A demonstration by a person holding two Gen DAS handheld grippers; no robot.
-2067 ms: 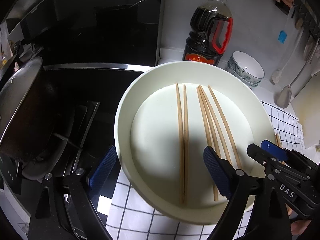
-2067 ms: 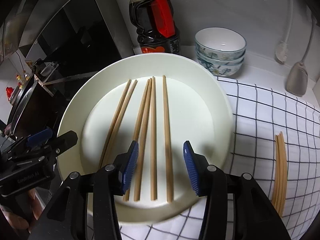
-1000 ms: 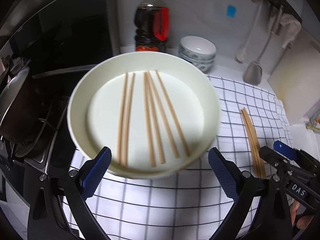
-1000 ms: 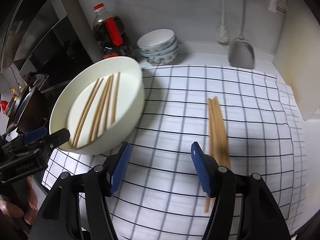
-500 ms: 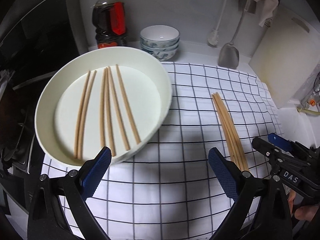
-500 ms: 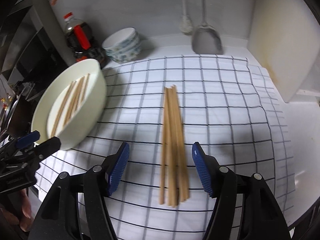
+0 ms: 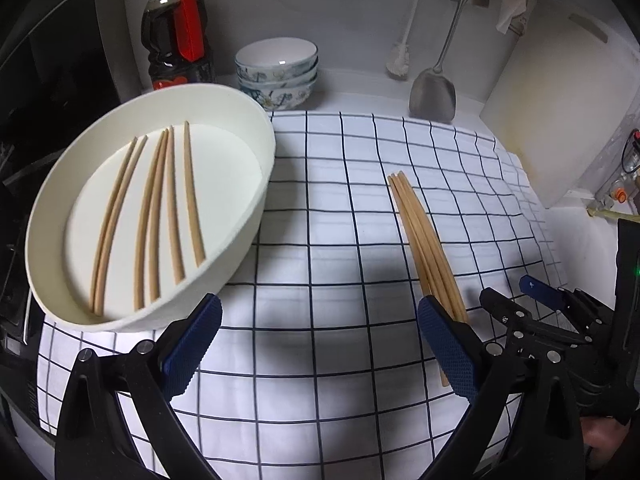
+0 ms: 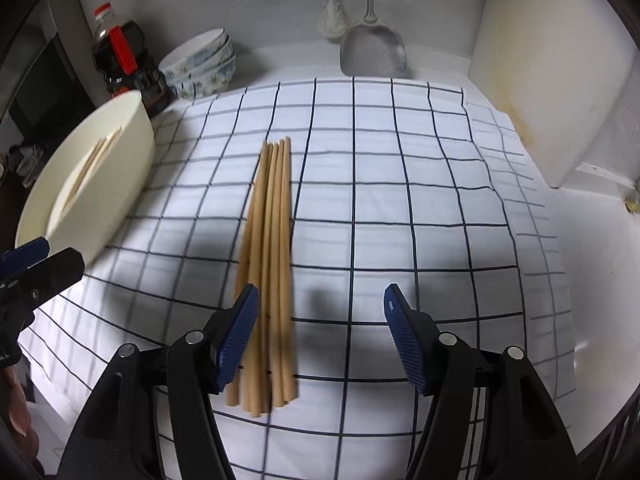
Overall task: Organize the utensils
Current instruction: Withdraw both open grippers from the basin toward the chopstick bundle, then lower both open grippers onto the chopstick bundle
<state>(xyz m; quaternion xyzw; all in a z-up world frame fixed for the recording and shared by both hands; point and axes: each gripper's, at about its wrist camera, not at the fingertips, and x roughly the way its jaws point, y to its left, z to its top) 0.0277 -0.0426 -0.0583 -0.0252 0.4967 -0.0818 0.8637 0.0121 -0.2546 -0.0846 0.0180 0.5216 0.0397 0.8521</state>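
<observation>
- Since sorting needed one neat pile, the bundled chopsticks (image 8: 269,264) lay on the cloth (image 8: 400,208), at three o'clock from the bowl (image 7: 256,184).
- Both grippers, left gripper (image 7: 320,344) and right gripper (image 8: 320,336), had fingers apart, empty, seemingly ready for another pick.

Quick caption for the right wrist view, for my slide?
Open right tongs above bundled chopsticks on the checked cloth, bowl at left.

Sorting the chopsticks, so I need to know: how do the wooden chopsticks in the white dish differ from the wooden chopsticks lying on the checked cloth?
The wooden chopsticks in the white dish are spread apart with gaps between them; the wooden chopsticks on the checked cloth lie bunched, touching in one bundle. The dish set rests inside the white dish; the cloth set lies flat on the checked cloth, right of the dish. Both look like the same plain light wood and point roughly the same way.
</observation>
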